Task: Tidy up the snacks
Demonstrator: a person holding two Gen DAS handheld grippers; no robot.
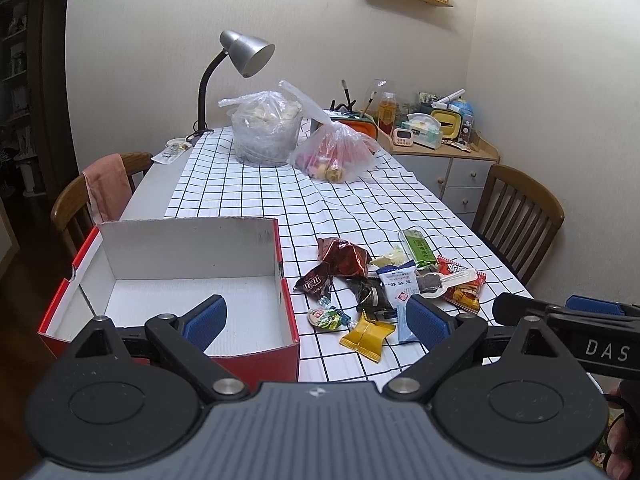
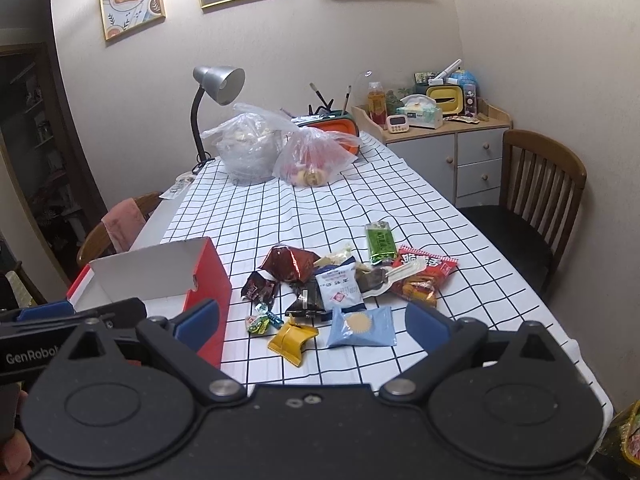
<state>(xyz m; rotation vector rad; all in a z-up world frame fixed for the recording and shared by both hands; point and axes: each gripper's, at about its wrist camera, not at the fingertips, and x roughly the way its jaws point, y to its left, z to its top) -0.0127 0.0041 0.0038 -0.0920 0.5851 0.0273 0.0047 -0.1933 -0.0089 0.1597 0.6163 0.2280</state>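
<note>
On the checked tablecloth (image 2: 360, 184), a loose pile of snack packets lies just right of a red cardboard box (image 1: 288, 312), open-topped, white inside, nothing visible in it. Right wrist view, pile members: yellow packet (image 2: 293, 340) at 6 o'clock of the pile, pale blue packet with sun print (image 2: 360, 326) just beside it at its 3 o'clock, white-blue sachet (image 2: 340, 286) above that, dark red foil bag (image 2: 290, 262) at 11 o'clock, green packet (image 2: 379, 242) at 1 o'clock, red crisp bag (image 2: 424, 276) at 3 o'clock. Packets overlap in the middle; edges touch.

Left gripper (image 1: 316, 322): jaws spread wide, nothing between them, one blue pad over the box interior, the other over the pile's near edge. Right gripper (image 2: 314, 326): jaws spread wide, holding nothing, framing the yellow and pale blue packets; contact with the cloth cannot be told.

Far end of table, 12 o'clock: two clear plastic bags (image 1: 334, 152) and a grey desk lamp (image 1: 246, 52).
</note>
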